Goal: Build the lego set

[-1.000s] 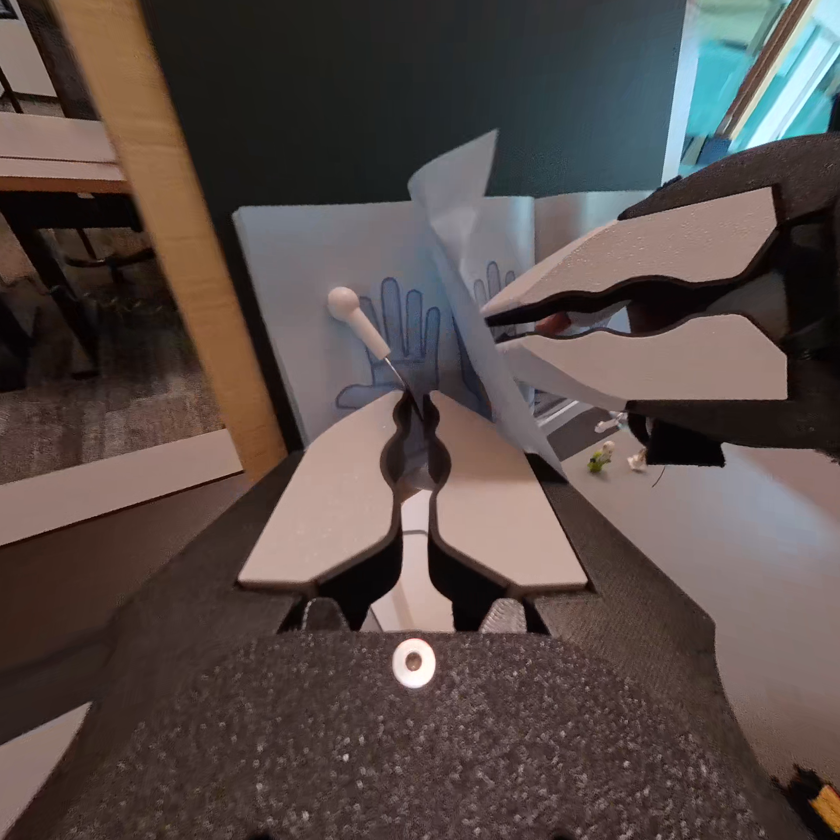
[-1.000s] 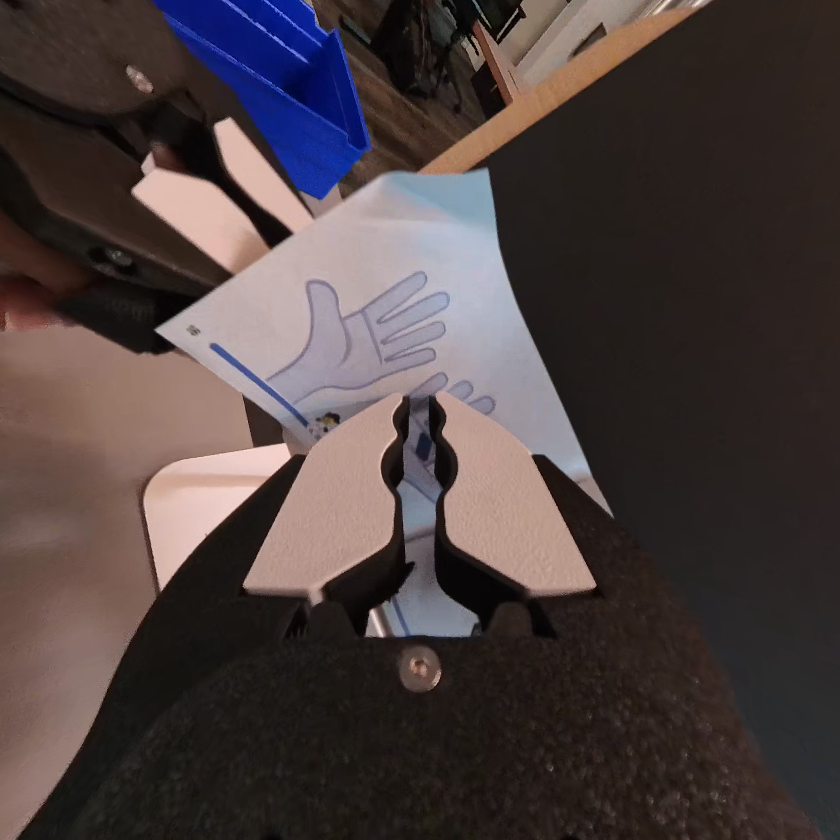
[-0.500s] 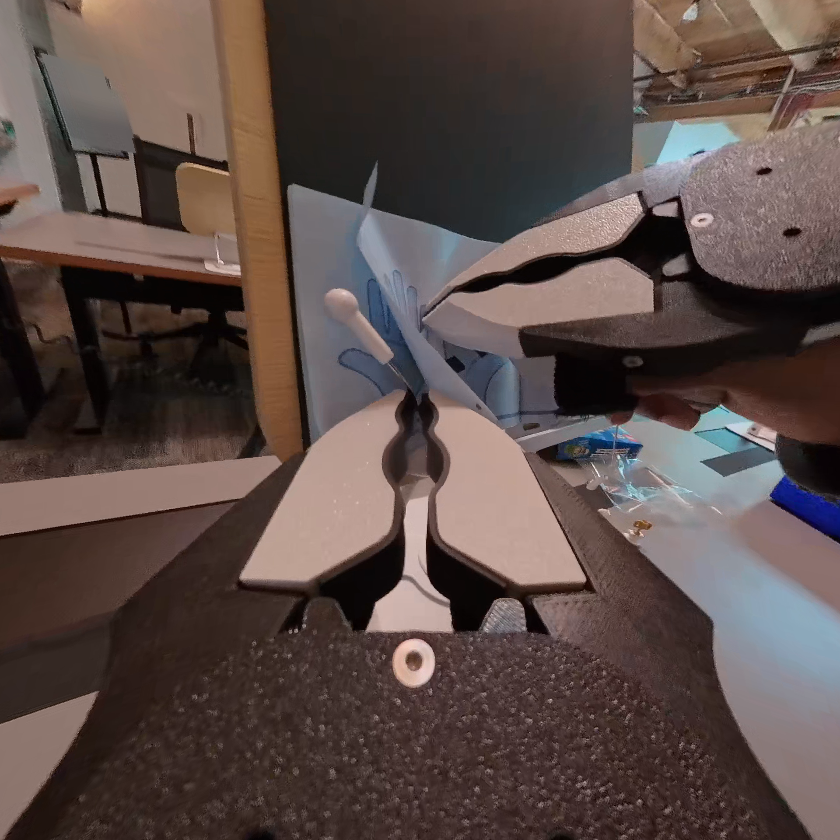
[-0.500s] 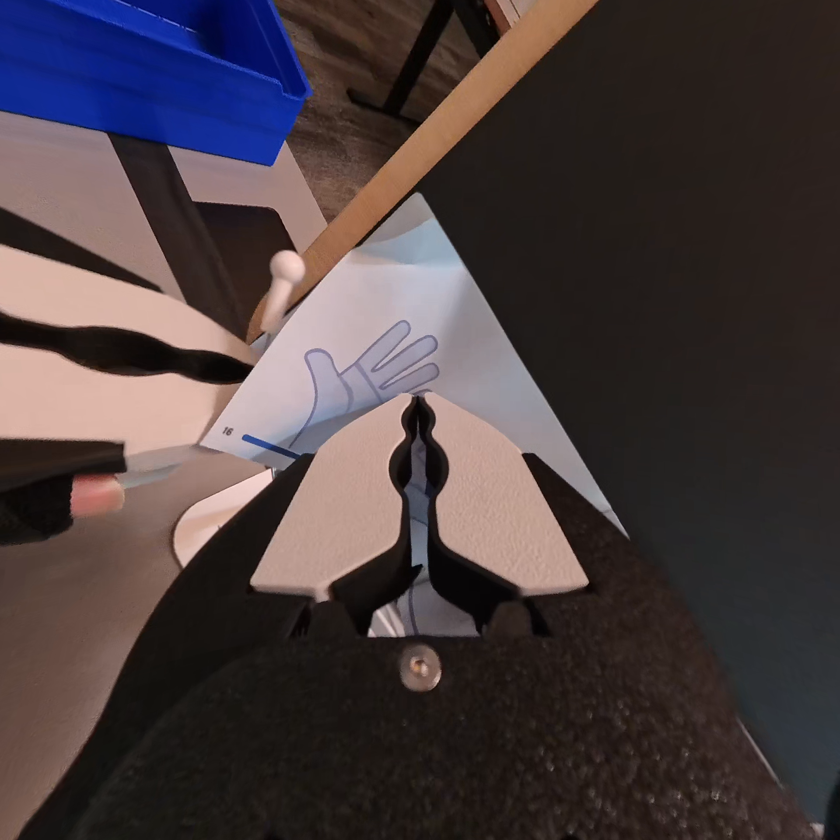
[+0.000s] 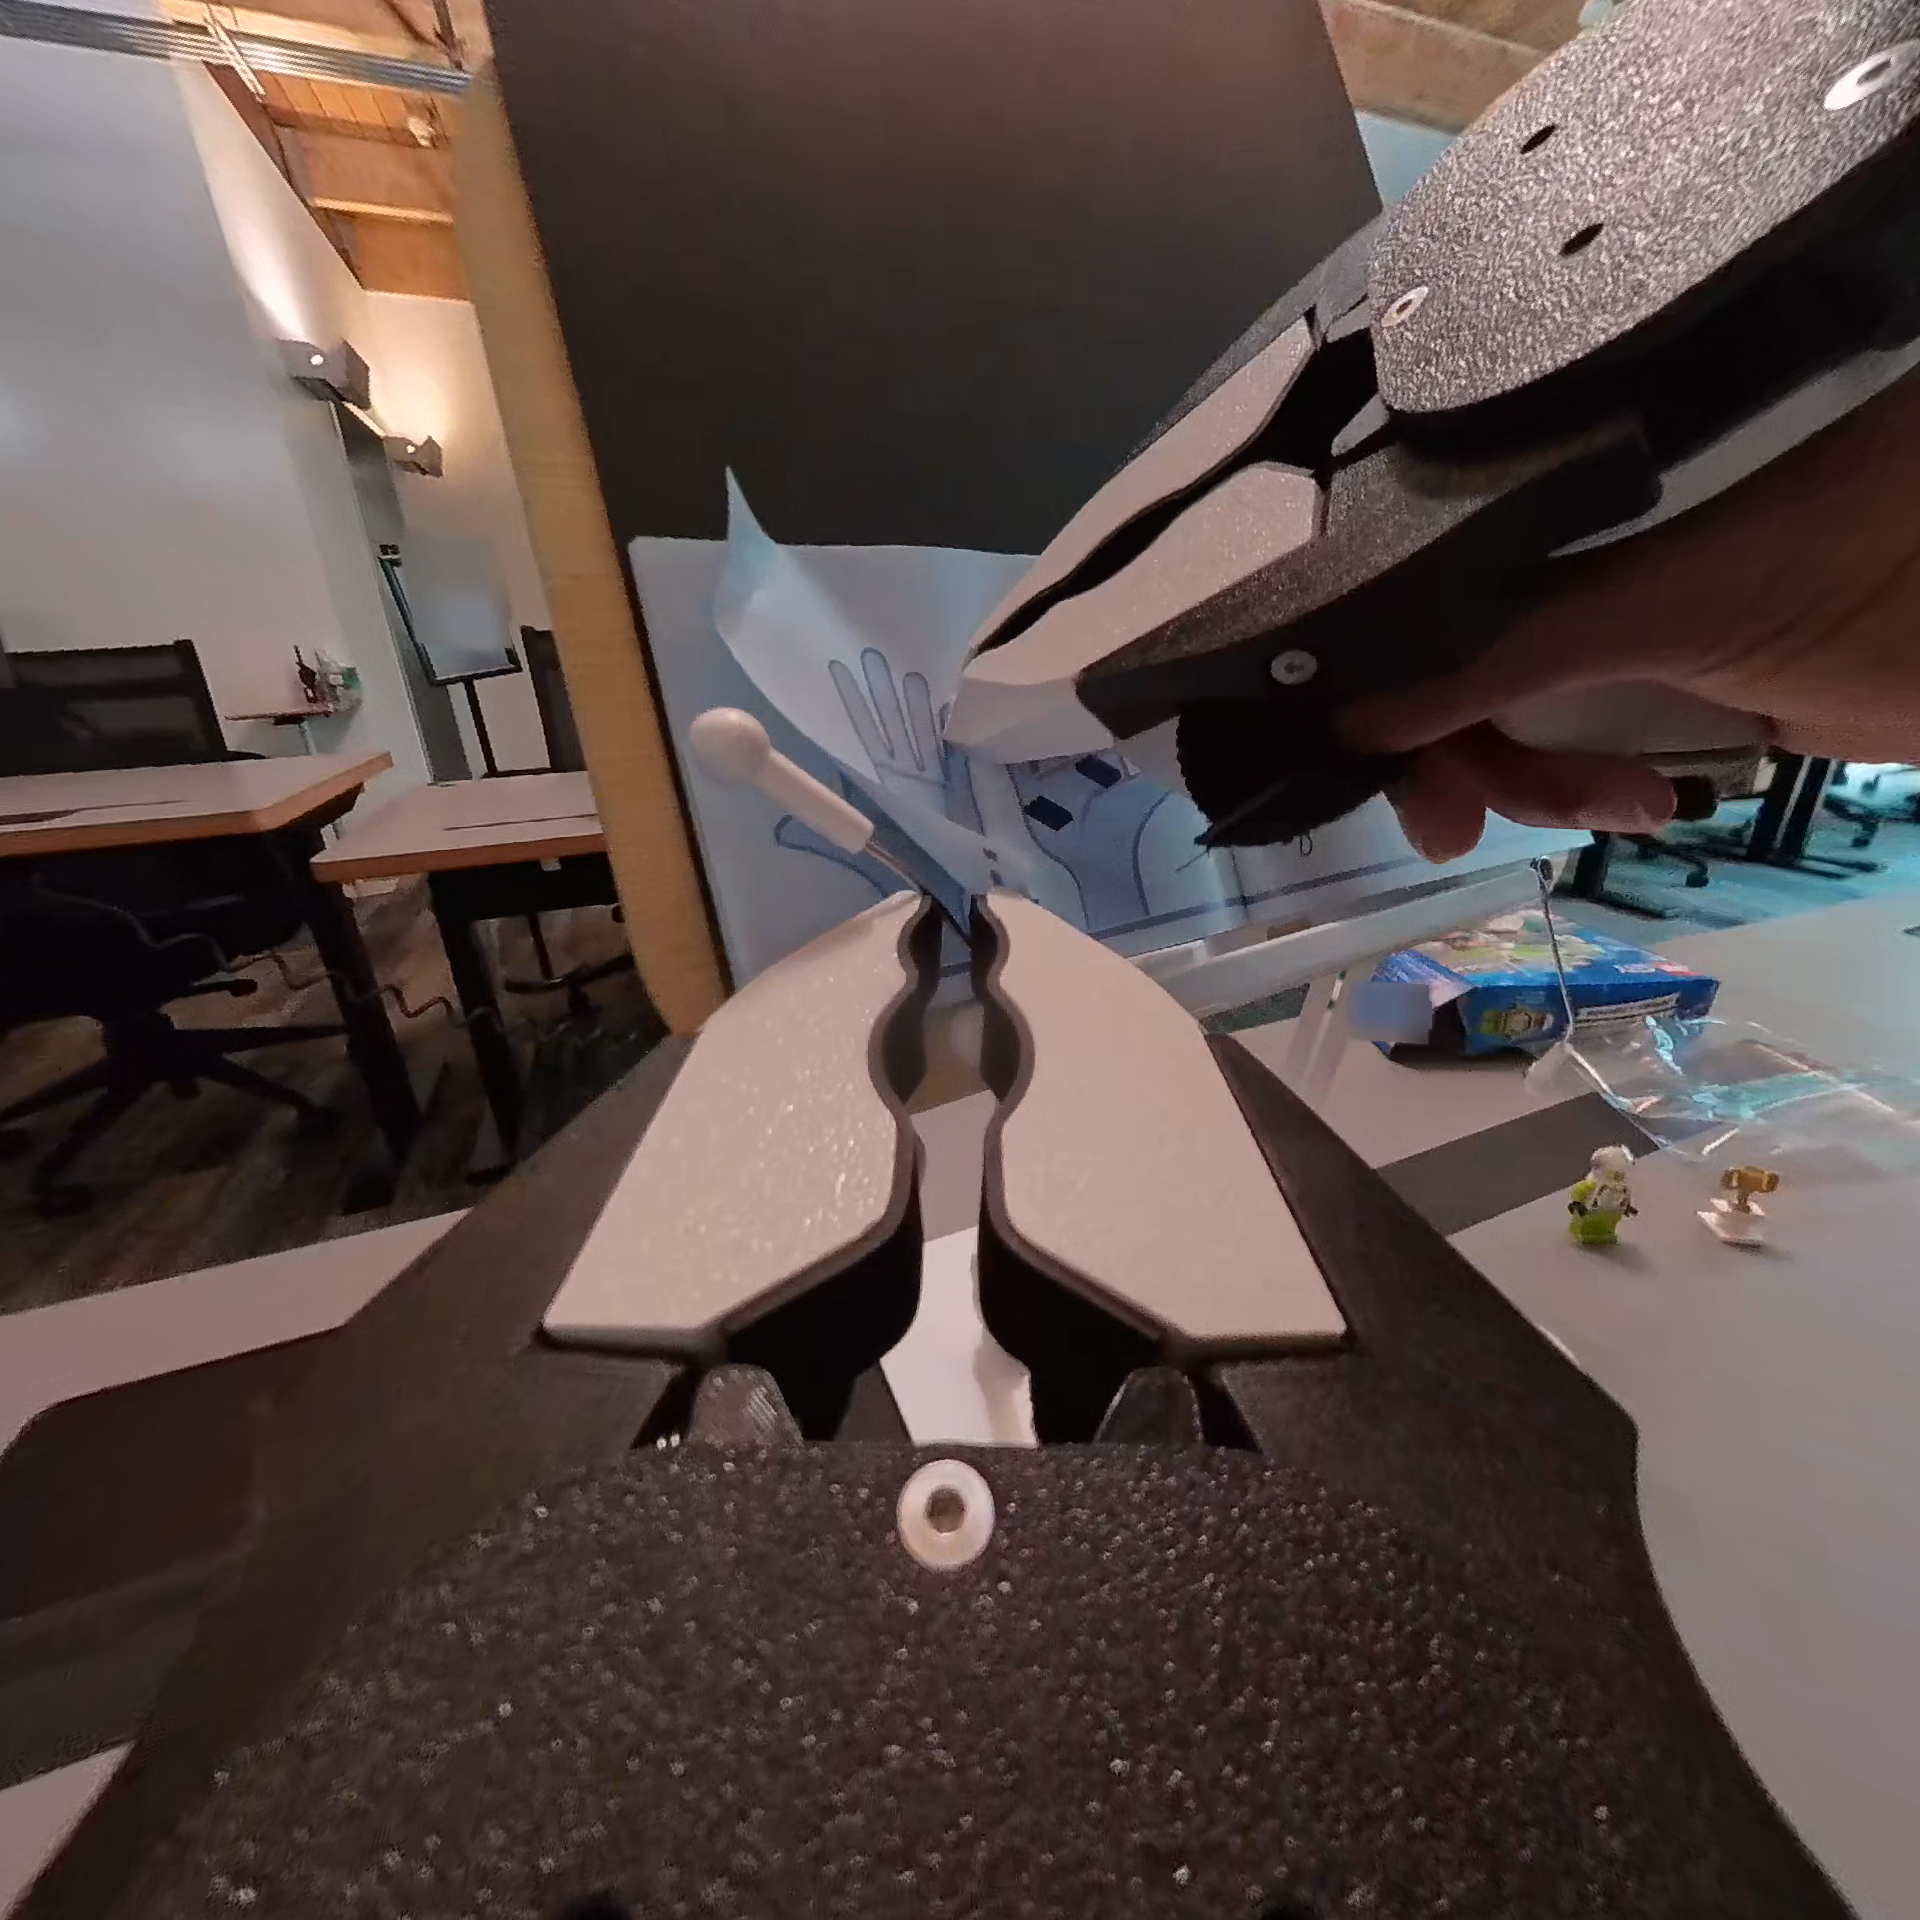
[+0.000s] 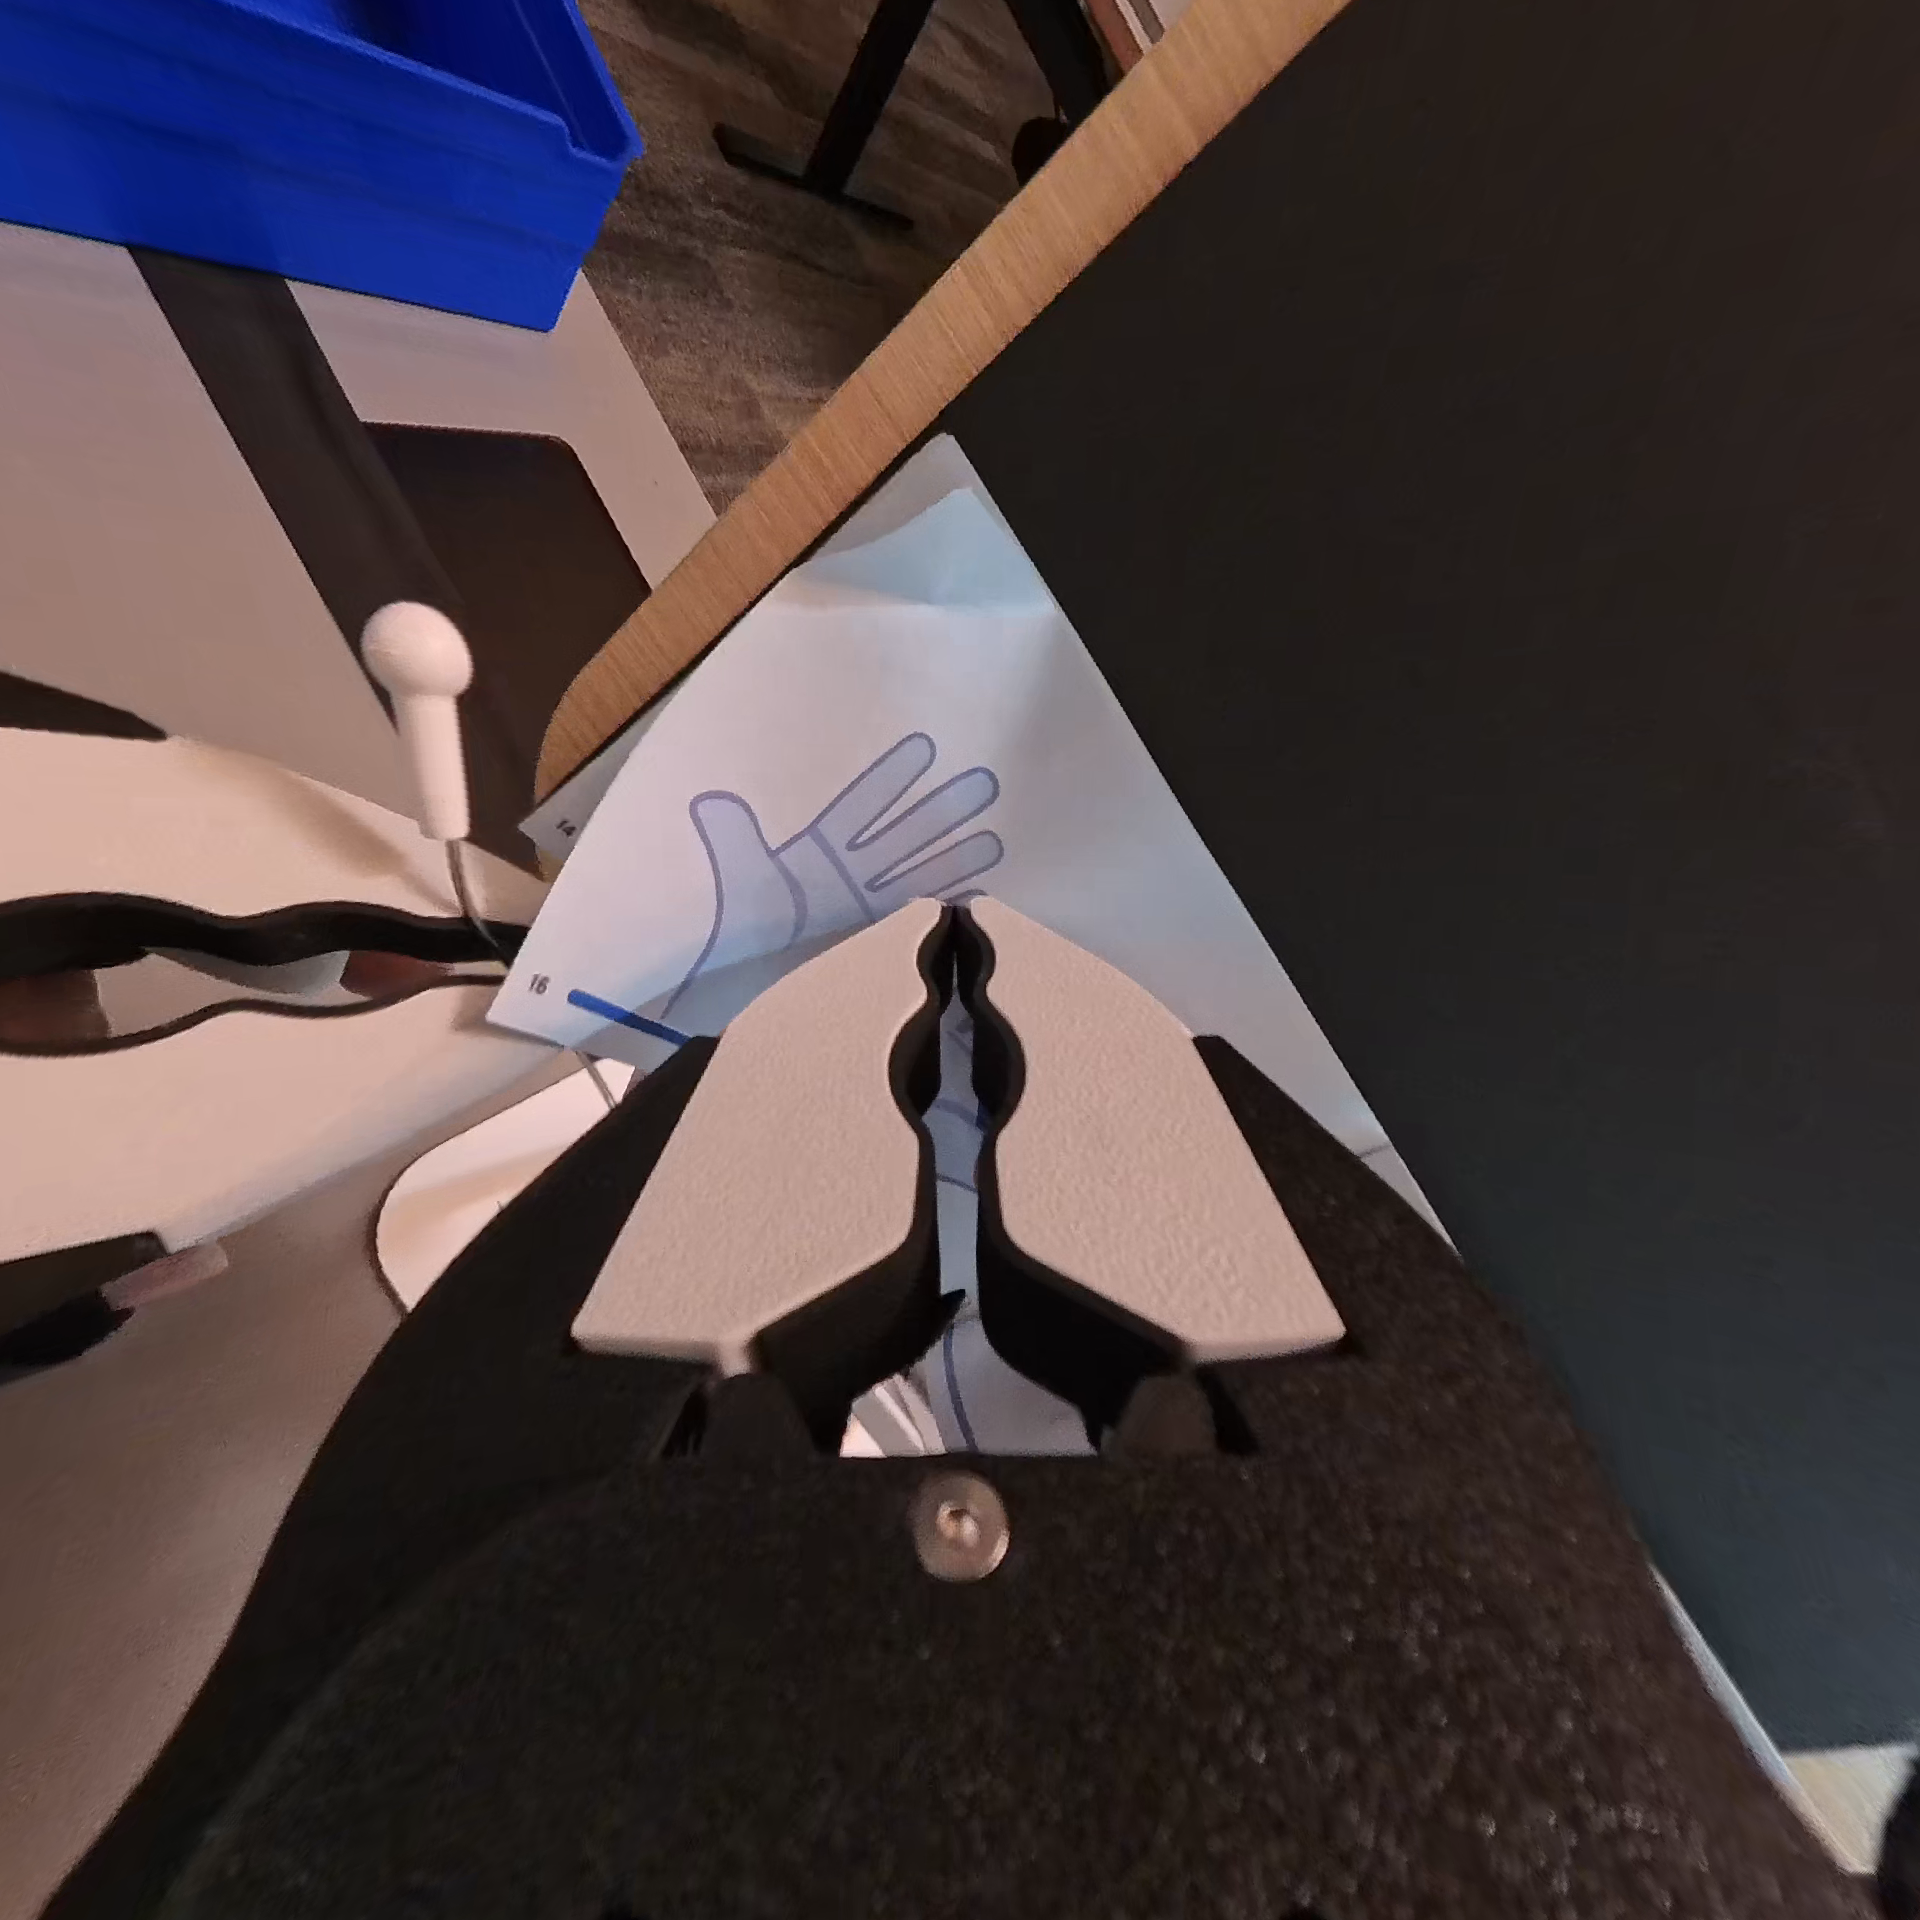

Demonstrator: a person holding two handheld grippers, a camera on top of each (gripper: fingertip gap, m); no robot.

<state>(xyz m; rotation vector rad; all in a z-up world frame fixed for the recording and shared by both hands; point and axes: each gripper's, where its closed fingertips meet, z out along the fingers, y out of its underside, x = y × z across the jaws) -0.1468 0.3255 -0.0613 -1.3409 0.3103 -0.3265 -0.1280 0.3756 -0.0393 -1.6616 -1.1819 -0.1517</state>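
Two black hand-held grippers with pale grey finger plates meet at a light blue paper instruction booklet [image 5: 1132, 831] that stands open on a white wire stand against a dark upright panel [image 5: 935, 260] edged in light wood. The left gripper [image 5: 954, 914] has its jaws drawn narrow, with only a slim gap at the tips; the lower corner of a lifted page [image 6: 831, 831] reaches down between them, and a thin wire arm of the stand, capped with a white ball-ended knob [image 5: 732, 740], rises just beside the left tip, though whether the tips actually pinch the page or the wire cannot be told. The right gripper [image 6: 954, 914], held in a person's hand [image 5: 1621, 707], comes in from above and to the right, its jaws closed on that same lifted page, which shows outline drawings of hands. On the grey table [image 5: 1766, 1403] to the right lie a blue cardboard set box [image 5: 1507, 997] and a clear crumpled plastic bag [image 5: 1714, 1091], and nearer stand a small white and lime-green minifigure [image 5: 1605, 1195] and a tiny gold piece on a white plate [image 5: 1745, 1205], well apart from the booklet. A blue plastic bin [image 6: 312, 135] sits on the table's far side in the right wrist view.
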